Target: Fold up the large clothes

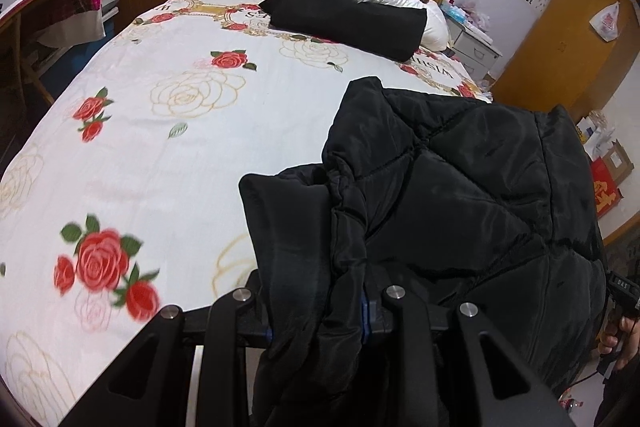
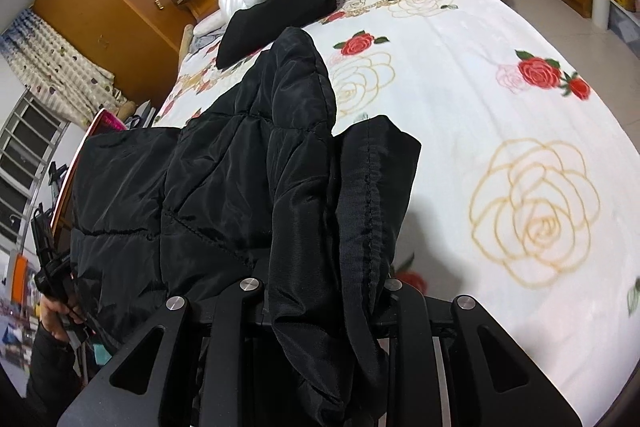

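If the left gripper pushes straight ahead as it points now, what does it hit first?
Nothing new: the left gripper is already clamped on the black quilted jacket, which fills its path. Beyond lies the floral bedspread; depth is unclear.

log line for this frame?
step: lift jacket over bed | left gripper: shut on jacket | right gripper: shut on jacket | fold: not yet
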{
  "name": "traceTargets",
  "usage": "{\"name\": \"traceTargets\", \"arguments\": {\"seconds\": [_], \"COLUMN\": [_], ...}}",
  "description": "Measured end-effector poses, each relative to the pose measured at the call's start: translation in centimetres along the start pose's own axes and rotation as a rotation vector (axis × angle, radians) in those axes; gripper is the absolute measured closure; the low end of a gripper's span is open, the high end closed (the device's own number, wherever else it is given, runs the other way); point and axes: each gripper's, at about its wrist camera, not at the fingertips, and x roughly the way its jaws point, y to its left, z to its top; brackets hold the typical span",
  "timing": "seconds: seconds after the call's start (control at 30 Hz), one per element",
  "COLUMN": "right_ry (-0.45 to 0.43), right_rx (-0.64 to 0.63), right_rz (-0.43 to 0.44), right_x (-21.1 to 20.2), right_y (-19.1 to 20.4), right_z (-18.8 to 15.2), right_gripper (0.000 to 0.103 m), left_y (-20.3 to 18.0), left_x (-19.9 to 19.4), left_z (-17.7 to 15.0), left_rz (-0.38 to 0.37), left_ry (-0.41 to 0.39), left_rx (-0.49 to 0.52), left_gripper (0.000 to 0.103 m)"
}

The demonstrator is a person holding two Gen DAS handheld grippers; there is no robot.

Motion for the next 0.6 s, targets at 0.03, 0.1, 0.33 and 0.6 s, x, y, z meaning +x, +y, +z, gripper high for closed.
{"name": "traceTargets", "arguments": {"seconds": [0.03,0.1,0.33,0.6], "right_ry": [0.004,0.018,0.101,0.131], "right_rx": [0.002,0.009,0.037,0.108], "right_rz": [0.001,0.003,-0.024,-0.045], "right_x": [-0.2,-0.3,2.5,5.5], "right_y": [-0.1,-0.4,-2.2,-5.4], "right_z": [-0.6,-1.5,-4.7,-5.9], "right_gripper": [0.078,0.078,0.077,0.052], "left_y": [0.2,0.4,1.7,3.4], "left_x": [-0.2,-0.2,2.8,5.7], "left_z": [-0.8,-2.3,-7.9,-10.6], "left_rz": [-0.001,-0.003,0.012,0.028], "left_ry": [0.003,0.014,0.099,0.105], "left_rx": [0.0,-0.008,-0.037,-0.069], "left_gripper": [0.073,0.073,0.072,0.06]}}
